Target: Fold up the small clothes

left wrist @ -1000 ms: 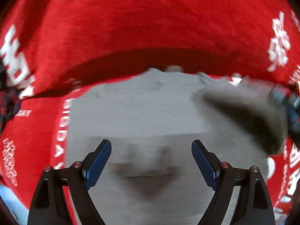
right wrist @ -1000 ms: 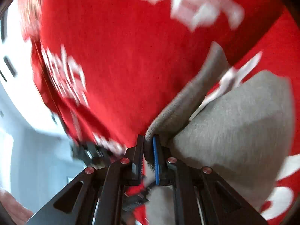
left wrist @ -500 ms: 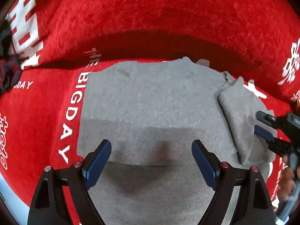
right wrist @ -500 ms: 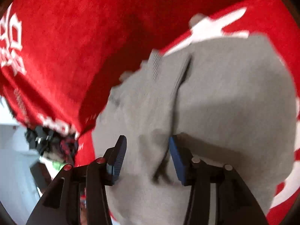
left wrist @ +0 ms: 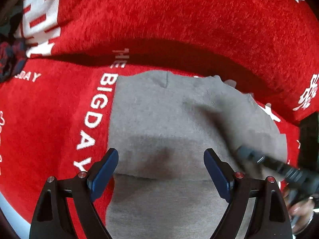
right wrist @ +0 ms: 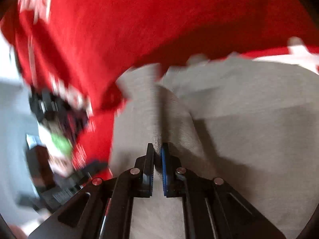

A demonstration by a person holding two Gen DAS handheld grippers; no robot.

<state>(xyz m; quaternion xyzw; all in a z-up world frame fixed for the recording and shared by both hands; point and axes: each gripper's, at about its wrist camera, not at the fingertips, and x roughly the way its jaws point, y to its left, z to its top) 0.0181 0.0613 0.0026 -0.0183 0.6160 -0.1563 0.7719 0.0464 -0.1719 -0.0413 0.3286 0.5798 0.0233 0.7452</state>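
A small grey garment (left wrist: pixel 163 119) lies flat on a red blanket (left wrist: pixel 159 16) with white lettering. My left gripper (left wrist: pixel 161 171) is open and hovers just above the garment's near part, touching nothing. My right gripper (right wrist: pixel 158 155) is shut on a raised fold of the grey garment (right wrist: pixel 249 139) and lifts it off the flat cloth. In the left wrist view the right gripper (left wrist: pixel 265 163) shows blurred at the garment's right edge, with the hand that holds it below.
The red blanket (right wrist: pixel 139 29) rises in a thick fold behind the garment. A dark plaid cloth (left wrist: pixel 10 55) lies at the far left. Blurred dark items (right wrist: pixel 55 119) and a pale floor lie left in the right wrist view.
The right gripper was open over the folded sleeve half a second ago; now it is shut on a pinch of grey cloth and moving. The left gripper has moved slightly nearer the garment, still open.
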